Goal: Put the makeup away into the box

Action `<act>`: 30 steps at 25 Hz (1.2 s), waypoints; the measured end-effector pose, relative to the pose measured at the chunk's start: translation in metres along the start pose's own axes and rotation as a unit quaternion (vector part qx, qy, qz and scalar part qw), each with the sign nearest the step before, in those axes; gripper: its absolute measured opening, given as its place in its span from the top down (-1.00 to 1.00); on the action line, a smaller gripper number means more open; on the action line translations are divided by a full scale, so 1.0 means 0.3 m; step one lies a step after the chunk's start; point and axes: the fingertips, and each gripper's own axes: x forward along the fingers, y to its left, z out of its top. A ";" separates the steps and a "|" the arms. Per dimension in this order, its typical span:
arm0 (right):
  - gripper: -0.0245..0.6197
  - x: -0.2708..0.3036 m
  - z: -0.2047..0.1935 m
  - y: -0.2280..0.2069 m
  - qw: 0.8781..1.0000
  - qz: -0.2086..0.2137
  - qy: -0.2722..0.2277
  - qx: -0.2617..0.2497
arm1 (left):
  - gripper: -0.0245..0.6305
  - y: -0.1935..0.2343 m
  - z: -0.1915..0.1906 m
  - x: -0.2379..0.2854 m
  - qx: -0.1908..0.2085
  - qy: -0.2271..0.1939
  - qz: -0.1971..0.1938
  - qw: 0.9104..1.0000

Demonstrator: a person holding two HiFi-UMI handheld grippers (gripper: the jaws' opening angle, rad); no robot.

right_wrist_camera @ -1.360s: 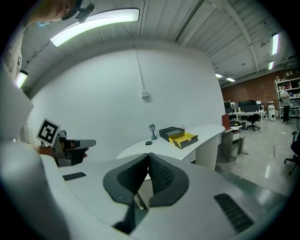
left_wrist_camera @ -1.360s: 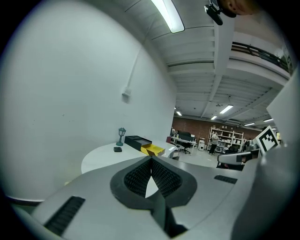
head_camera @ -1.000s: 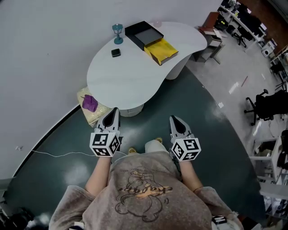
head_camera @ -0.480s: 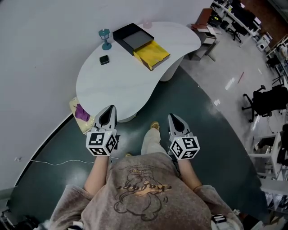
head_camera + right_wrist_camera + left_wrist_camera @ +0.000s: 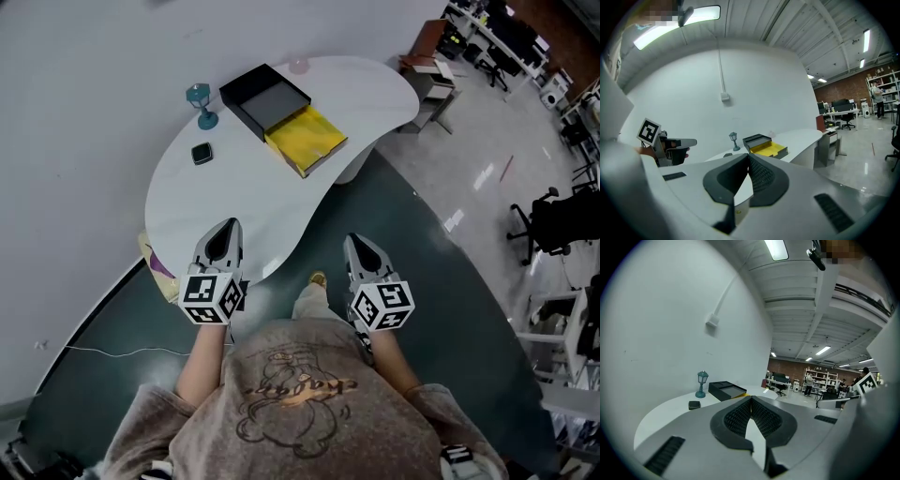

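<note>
The left gripper (image 5: pixel 225 236) and right gripper (image 5: pixel 362 253) are hovering by the near edge of the counter (image 5: pixel 225 202), jaws pressed together and holding nothing. The makeup (image 5: pixel 202 153), a small dark compact, is lying apart from the open box (image 5: pixel 265 97). It is probably light, rigid and slick, so pinching across opposite edges seems safest.
</note>
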 end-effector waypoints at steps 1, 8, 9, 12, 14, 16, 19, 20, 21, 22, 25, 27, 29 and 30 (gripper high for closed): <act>0.91 0.022 0.011 -0.021 1.000 0.003 0.001 0.002 | 0.86 0.000 0.007 0.029 -0.001 0.001 0.003 1.000; 0.91 0.186 0.100 -0.145 0.999 0.036 0.016 0.003 | 0.86 0.008 0.061 0.178 -0.002 0.008 0.039 0.999; 0.91 0.212 0.115 -0.158 0.999 0.043 0.018 0.001 | 0.86 0.012 0.067 0.193 -0.004 0.008 0.047 0.999; 0.91 0.294 0.157 -0.191 0.998 0.066 0.023 -0.006 | 0.86 0.029 0.084 0.235 -0.009 0.007 0.072 0.997; 0.91 0.347 0.181 -0.207 0.996 0.082 0.027 -0.011 | 0.86 0.043 0.096 0.260 -0.012 0.005 0.089 0.996; 0.91 0.395 0.197 -0.220 0.994 0.100 0.033 -0.016 | 0.86 0.056 0.108 0.278 -0.015 0.003 0.108 0.994; 0.91 0.463 0.217 -0.237 0.991 0.125 0.041 -0.026 | 0.86 0.079 0.123 0.301 -0.020 -0.003 0.136 0.991; 0.91 0.486 0.222 -0.241 0.990 0.134 0.043 -0.030 | 0.86 0.086 0.126 0.307 -0.021 -0.004 0.144 0.989; 0.91 0.508 0.227 -0.242 0.988 0.141 0.045 -0.034 | 0.86 0.093 0.130 0.312 -0.020 -0.005 0.150 0.988; 0.91 0.528 0.231 -0.239 0.987 0.149 0.047 -0.036 | 0.86 0.100 0.132 0.315 -0.020 -0.004 0.156 0.988; 0.91 0.578 0.228 -0.216 0.984 0.167 0.052 -0.037 | 0.86 0.122 0.133 0.316 -0.019 -0.002 0.167 0.986; 0.91 0.607 0.225 -0.199 0.983 0.174 0.053 -0.038 | 0.86 0.136 0.139 0.320 -0.019 -0.003 0.169 0.985; 0.91 0.632 0.226 -0.176 0.982 0.178 0.053 -0.039 | 0.86 0.150 0.150 0.321 -0.018 -0.005 0.168 0.986; 0.91 0.640 0.228 -0.164 0.982 0.179 0.052 -0.038 | 0.86 0.158 0.154 0.321 -0.016 -0.005 0.168 0.986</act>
